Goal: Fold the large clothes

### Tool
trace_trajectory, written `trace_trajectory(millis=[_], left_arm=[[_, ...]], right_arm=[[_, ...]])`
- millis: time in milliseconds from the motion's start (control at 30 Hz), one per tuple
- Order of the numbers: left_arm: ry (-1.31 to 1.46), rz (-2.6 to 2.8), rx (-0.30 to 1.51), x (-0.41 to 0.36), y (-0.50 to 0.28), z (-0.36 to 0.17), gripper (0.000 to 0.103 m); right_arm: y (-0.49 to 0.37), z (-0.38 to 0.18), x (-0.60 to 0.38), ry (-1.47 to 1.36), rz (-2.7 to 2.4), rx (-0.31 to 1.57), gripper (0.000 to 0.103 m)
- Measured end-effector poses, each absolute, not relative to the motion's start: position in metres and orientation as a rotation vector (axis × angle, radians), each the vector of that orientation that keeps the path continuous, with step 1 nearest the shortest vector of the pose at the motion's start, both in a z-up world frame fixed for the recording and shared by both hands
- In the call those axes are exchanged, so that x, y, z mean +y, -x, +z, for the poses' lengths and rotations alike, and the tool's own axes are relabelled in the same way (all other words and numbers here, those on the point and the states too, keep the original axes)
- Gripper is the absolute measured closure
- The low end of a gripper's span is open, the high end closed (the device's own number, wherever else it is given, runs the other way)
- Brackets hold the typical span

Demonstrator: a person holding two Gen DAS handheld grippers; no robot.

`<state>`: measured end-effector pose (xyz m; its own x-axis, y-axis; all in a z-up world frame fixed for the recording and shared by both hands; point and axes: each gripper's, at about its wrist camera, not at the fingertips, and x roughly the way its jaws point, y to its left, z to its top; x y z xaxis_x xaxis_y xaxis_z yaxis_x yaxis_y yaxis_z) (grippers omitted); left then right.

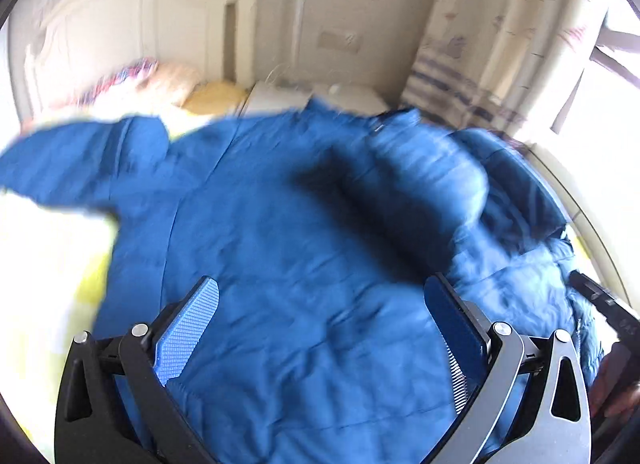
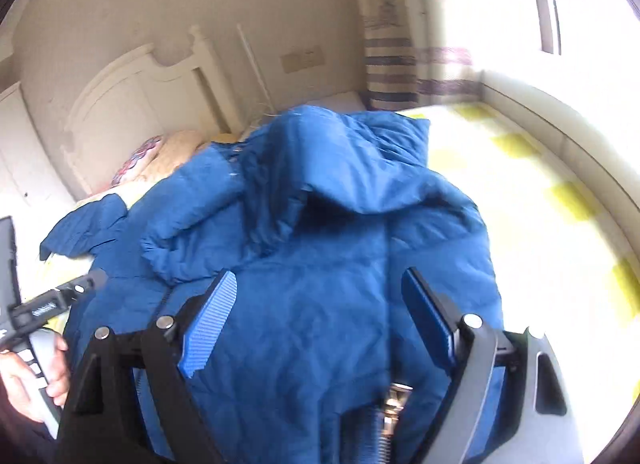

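A large blue padded jacket (image 1: 288, 224) lies spread on a bed, one sleeve (image 1: 72, 164) stretched to the left. My left gripper (image 1: 324, 300) is open just above the jacket's body and holds nothing. In the right wrist view the jacket (image 2: 340, 224) shows its hood (image 2: 360, 160) bunched at the far end and a metal zipper pull (image 2: 394, 404) near the bottom. My right gripper (image 2: 320, 288) is open above the jacket's front and holds nothing. The left gripper's body (image 2: 44, 308) and the hand holding it show at the left edge.
The bed has a white and yellow checked sheet (image 2: 520, 200). A cream headboard (image 2: 132, 104) and pillows (image 2: 176, 152) are at the far end. A striped curtain (image 2: 388, 68) and a bright window (image 2: 580, 4) are to the right.
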<state>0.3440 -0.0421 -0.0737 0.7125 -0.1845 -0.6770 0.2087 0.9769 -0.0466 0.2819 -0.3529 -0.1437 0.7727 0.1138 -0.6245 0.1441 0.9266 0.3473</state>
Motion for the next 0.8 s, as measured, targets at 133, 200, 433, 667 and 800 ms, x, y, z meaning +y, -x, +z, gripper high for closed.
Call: trace_trajectory(millis=[133, 200, 433, 667, 800], left_arm=[[-0.355, -0.24, 0.719, -0.125, -0.361, -0.065, 0.004], [-0.451, -0.248, 0.734, -0.156, -0.378, -0.075, 0.004], [-0.474, -0.216, 0.839, -0.178, -0.428, -0.098, 0.021], [0.031, -0.274, 0.787, -0.08, -0.415, -0.052, 0.074], [0.262, -0.292, 0.832, -0.015, -0.411, -0.059, 0.074]], right_arm=[[-0.277, -0.155, -0.378, -0.527, -0.026, 0.697, 0.019], [-0.276, -0.156, -0.377, -0.531, -0.029, 0.7, 0.019], [-0.289, -0.151, -0.337, -0.296, -0.188, 0.773, 0.019], [-0.302, -0.151, -0.314, -0.134, -0.301, 0.794, 0.015], [-0.305, -0.149, -0.301, -0.037, -0.361, 0.797, 0.011]])
